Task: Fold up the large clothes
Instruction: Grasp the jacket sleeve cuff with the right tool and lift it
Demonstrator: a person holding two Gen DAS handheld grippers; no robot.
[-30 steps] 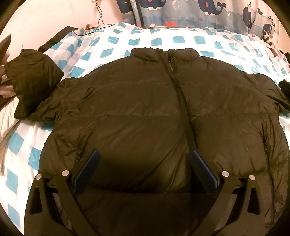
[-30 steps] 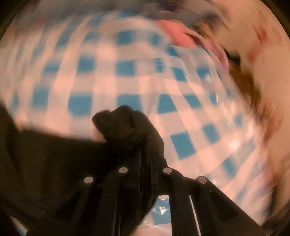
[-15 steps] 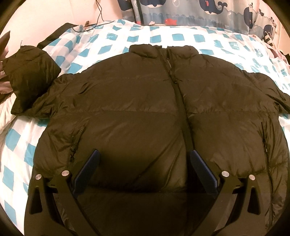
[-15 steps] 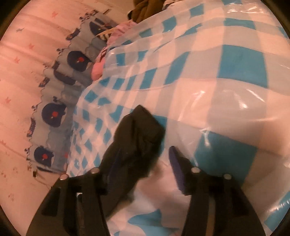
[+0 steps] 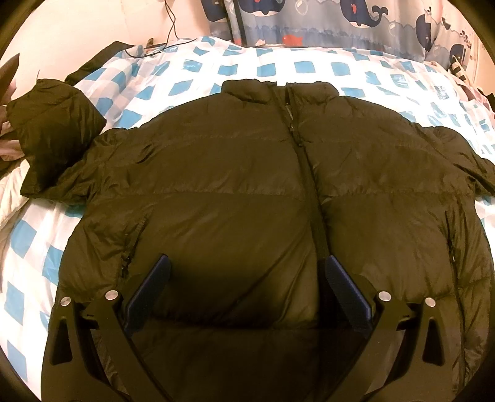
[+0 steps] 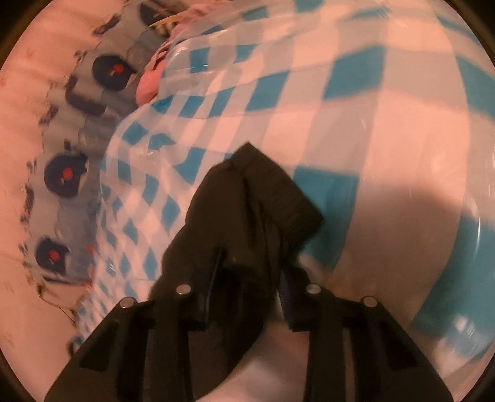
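Dark puffy quilted jacket [image 5: 247,191] spread flat on blue-checked bedcover [image 5: 309,66], left gripper [image 5: 244,266] wide above near hem, right gripper [image 6: 250,263] half-shut around ribbed sleeve cuff [image 6: 278,191], likely slipping free during folding.

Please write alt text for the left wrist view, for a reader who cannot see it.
A dark puffer jacket lies flat, zipped and front up, on a bed with a blue-and-white checked cover. The open left gripper hovers over its lower hem. One sleeve is folded at the left edge; whale-print fabric runs behind.
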